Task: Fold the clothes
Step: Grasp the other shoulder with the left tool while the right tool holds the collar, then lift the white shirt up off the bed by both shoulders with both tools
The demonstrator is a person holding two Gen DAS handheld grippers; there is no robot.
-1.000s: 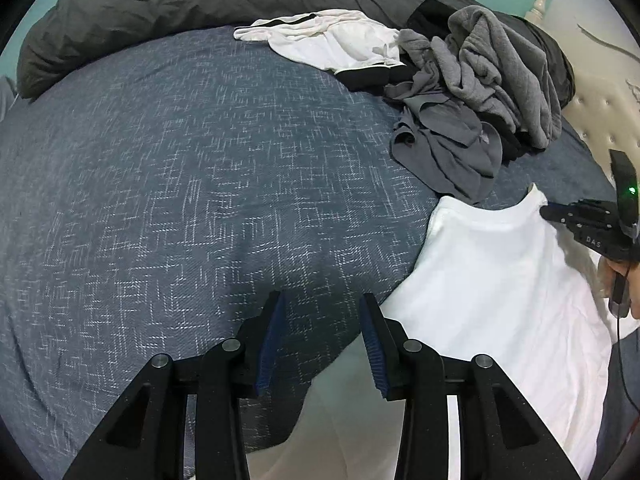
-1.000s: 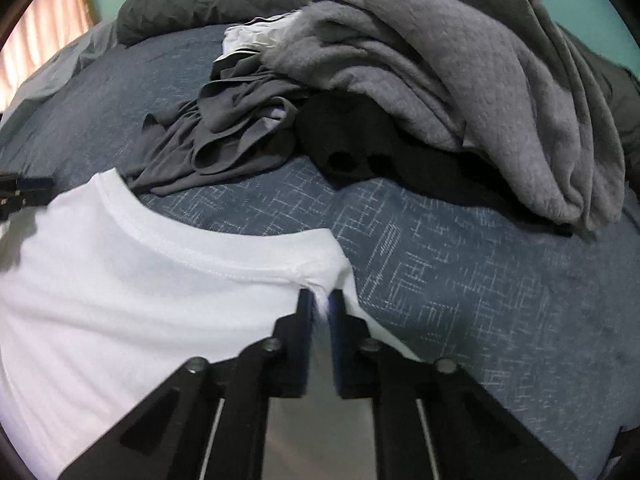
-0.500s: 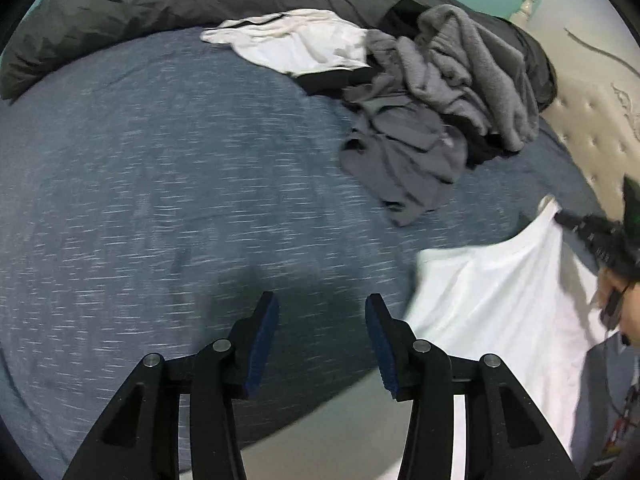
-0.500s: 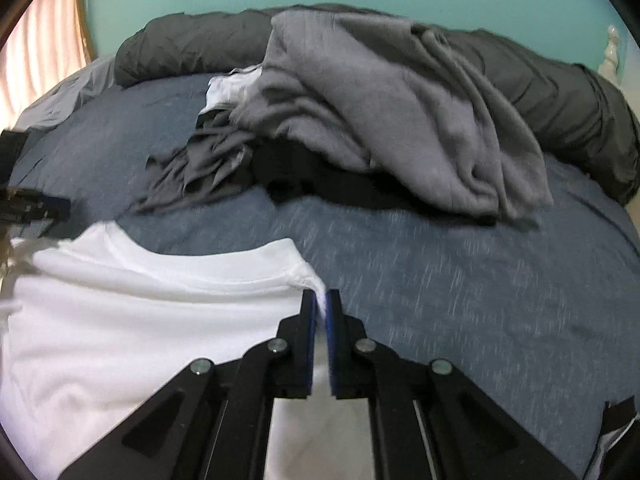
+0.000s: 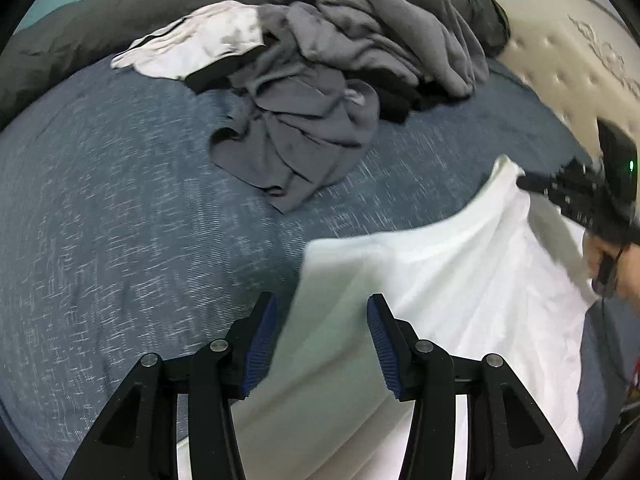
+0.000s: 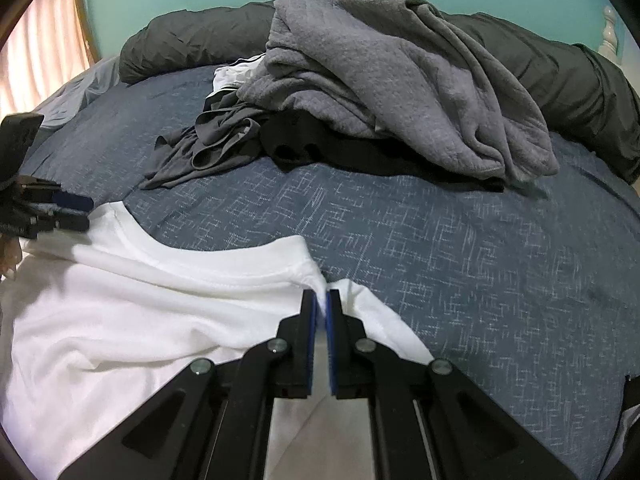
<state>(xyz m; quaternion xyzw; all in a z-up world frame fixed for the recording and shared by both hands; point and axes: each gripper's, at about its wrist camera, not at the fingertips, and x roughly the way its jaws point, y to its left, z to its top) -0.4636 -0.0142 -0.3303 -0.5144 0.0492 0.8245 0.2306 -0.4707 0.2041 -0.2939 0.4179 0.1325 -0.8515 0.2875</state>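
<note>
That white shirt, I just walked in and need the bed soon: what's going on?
A person is folding laundry on the bed with two handheld claws. The right claw pinches the white shirt by its collar. The left claw is open, holding nothing. A pile of clothes waits behind.

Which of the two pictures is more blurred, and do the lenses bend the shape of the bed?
Left wrist view: motion blur smears the white T-shirt and grey clothes pile. Right wrist view: sharper, the blue bedspread weave is crisp. Both views: fisheye bulges the bed, with dark corners.
</note>
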